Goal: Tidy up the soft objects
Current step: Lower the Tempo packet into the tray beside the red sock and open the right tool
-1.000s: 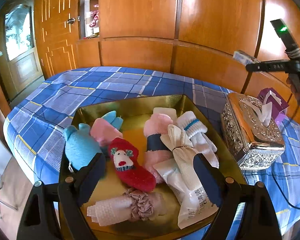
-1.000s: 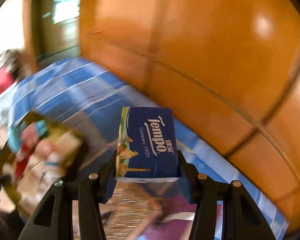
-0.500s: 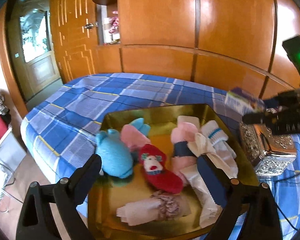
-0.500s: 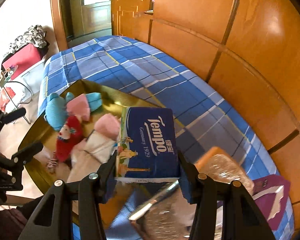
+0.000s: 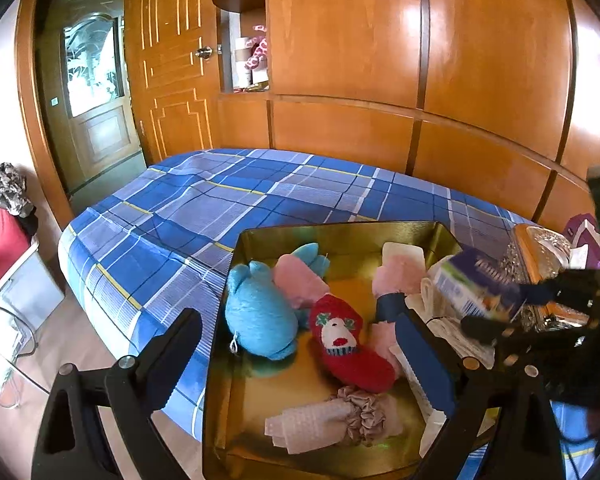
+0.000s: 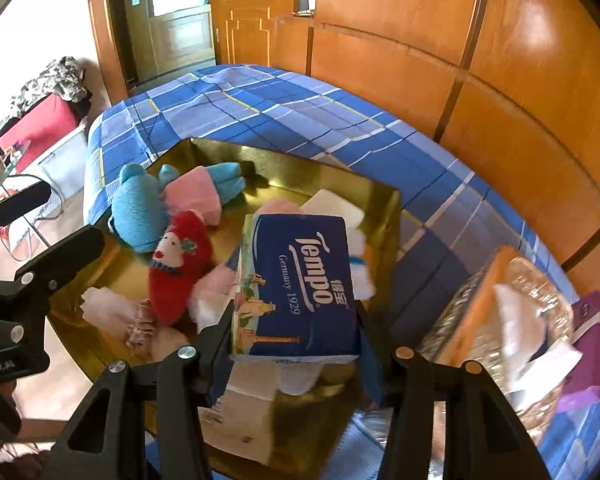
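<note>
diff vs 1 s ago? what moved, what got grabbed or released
The right claw, shut on the Tempo tissue pack throughout, swung in from over the silver tissue box and down above the gold tray. The left claw has just been opening, pads on nothing, and pulled back slightly. Nothing released. Toys and socks in the tray unchanged.

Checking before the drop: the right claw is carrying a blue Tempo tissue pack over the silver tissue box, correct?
Not quite. The right wrist view shows the right claw carrying the blue Tempo tissue pack over the gold tray, not the silver tissue box beside it.
</note>
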Tool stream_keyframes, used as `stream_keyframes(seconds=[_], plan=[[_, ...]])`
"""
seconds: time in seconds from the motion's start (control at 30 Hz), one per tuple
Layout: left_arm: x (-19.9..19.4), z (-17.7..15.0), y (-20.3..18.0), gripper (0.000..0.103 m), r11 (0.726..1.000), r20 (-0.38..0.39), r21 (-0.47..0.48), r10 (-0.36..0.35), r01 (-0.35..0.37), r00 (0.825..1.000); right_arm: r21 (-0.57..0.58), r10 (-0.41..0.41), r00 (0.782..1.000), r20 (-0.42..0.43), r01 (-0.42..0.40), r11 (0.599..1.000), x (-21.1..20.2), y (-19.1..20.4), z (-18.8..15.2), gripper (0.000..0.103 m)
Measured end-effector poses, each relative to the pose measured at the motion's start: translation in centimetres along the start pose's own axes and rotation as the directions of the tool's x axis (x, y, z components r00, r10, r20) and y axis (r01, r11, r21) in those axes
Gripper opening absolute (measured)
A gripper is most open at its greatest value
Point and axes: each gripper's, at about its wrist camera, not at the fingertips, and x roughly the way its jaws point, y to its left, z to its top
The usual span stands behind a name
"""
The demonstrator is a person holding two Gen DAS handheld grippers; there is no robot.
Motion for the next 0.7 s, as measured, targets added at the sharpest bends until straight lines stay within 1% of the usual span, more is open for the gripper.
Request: stream_keyframes(seconds=[0.13, 0.27, 0.33, 0.43, 0.53, 0.6, 0.63, 0.7], plan=[[0.2, 0.0, 0.5, 0.098, 1.000, -0.001, -0.019, 0.004, -0.004, 1.000, 0.014, 0.014, 1.000, -0.020, -0.014, 1.000, 1.5, 1.6, 0.4, 0.052], [0.6, 0.0, 1.1, 0.098, 0.999, -0.009, -0.035, 0.013, -0.013, 1.000, 0.030, -0.013, 1.000, -0.013, 0.014, 0.999, 3.0, 2.3, 1.5, 0.052], [0.8, -0.1, 1.4, 0.098, 0.999, -0.012, -0.044, 0.022, -0.022, 1.000, 0.042, -0.006, 1.000, -0.028, 0.007, 0.999, 4.1, 2.3, 1.9, 0.052], [1.1, -0.1, 2.1, 0.098, 0.998, -0.019, -0.063, 0.032, -0.033, 0.999, 0.063, 0.037, 0.999, -0.009, -0.037, 0.997, 4.7, 2.0, 2.3, 0.055], [1.2, 0.0, 2.8, 0.098, 0.996, -0.018, -0.081, 0.040, -0.042, 0.999, 0.090, 0.097, 0.995, 0.013, -0.098, 0.991, 4.2, 1.6, 2.0, 0.056], [1.3, 0.0, 3.0, 0.098, 0.995, -0.020, -0.087, 0.042, -0.044, 0.999, 0.101, 0.112, 0.993, 0.033, -0.114, 0.988, 3.6, 1.3, 1.6, 0.060], [1.3, -0.1, 3.0, 0.098, 0.995, -0.021, -0.087, 0.042, -0.044, 0.999, 0.106, 0.121, 0.992, 0.041, -0.125, 0.986, 3.3, 1.2, 1.5, 0.066], [1.4, 0.0, 3.0, 0.098, 0.995, -0.019, -0.085, 0.040, -0.042, 0.999, 0.116, 0.122, 0.991, 0.063, -0.128, 0.985, 2.3, 1.1, 1.1, 0.067]])
